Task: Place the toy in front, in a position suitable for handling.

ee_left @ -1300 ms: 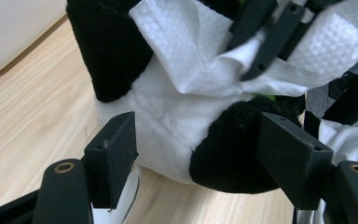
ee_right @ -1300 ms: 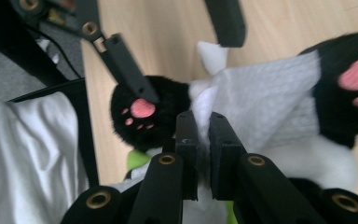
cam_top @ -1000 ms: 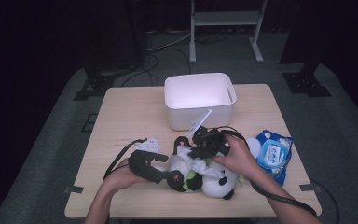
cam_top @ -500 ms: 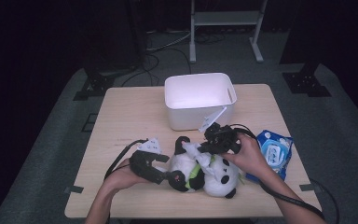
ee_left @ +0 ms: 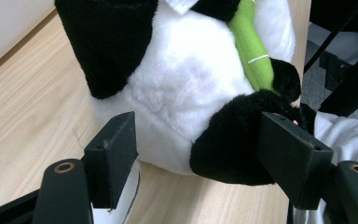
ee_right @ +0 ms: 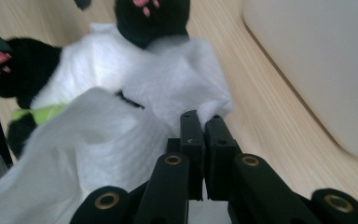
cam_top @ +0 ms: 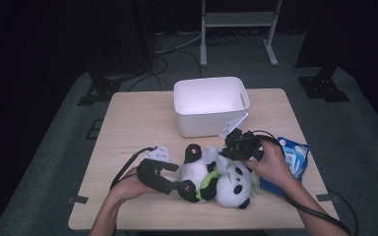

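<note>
My left gripper (cam_top: 177, 183) is clamped on one black leg of the soft black-and-white plush panda with the green scarf (cam_top: 216, 179), jaws part open around that paw (ee_left: 235, 140). The panda lies on its back near the front edge of the pale wooden table (cam_top: 128, 128), long axis running left to right, head toward my right hand. My right gripper (cam_top: 226, 150) sits just above its belly, jaws pinched shut on a corner of the thin white wipe sheet (ee_right: 121, 140) draped over the white fur. Wipe spreads from those jaws toward the legs, so I judge the next stroke runs along the body. White plastic bin (cam_top: 211, 103) just behind, blue wipes pack (cam_top: 295, 157) at right.
</note>
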A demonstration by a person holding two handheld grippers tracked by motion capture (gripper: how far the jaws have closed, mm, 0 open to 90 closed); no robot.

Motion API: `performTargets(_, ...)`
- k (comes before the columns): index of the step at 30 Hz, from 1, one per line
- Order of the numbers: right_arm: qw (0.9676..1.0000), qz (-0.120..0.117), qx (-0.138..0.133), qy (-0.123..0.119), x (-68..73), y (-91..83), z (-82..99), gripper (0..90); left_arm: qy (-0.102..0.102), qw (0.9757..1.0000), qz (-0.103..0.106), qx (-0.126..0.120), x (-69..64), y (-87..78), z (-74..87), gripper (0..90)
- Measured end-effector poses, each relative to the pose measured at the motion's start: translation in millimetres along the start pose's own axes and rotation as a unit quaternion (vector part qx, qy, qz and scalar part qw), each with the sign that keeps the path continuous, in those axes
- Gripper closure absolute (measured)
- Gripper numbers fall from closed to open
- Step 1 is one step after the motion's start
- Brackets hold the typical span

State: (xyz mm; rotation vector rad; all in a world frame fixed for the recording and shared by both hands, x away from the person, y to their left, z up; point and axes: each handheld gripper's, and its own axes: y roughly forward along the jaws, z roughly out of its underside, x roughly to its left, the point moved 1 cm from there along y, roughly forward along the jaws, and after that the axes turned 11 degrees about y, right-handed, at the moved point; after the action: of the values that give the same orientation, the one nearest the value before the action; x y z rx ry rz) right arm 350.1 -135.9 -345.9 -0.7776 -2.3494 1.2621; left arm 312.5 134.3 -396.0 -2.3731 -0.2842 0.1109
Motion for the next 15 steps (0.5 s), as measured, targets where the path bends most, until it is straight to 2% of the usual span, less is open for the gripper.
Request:
performTargets(2,1.0,-0.001,0.001,0.002,-2.6,1.0,4.1,87.1,-0.001,1.0,-0.002,-0.002,0.0,-0.4,-0.3,28.2)
performTargets(3,1.0,0.009,0.003,-0.001,-2.1,1.5,6.7,87.1,-0.003,1.0,-0.005,-0.004,-0.2,-0.7,-0.7,28.2)
performTargets(5,0.9999,0.013,0.002,-0.004,-1.1,1.7,7.2,87.1,-0.002,1.0,-0.005,-0.004,-0.2,-0.6,-0.9,28.2)
performTargets(6,0.9997,0.02,0.004,-0.015,5.8,3.2,7.0,87.1,-0.001,1.0,-0.004,-0.004,-0.2,-0.3,-1.1,27.5)
performTargets(11,0.9994,0.014,0.011,-0.031,18.1,9.6,5.8,87.2,0.001,1.0,-0.002,-0.003,-0.8,0.9,-2.2,27.1)
performTargets(13,0.9995,-0.005,0.008,-0.031,19.5,10.3,5.9,87.2,0.001,0.9998,-0.007,-0.016,-1.1,-0.9,-4.7,26.9)
performTargets(15,0.9995,-0.009,0.008,-0.03,19.6,10.3,5.8,87.2,0.002,0.9997,-0.01,-0.022,-1.4,-1.1,-6.8,26.9)
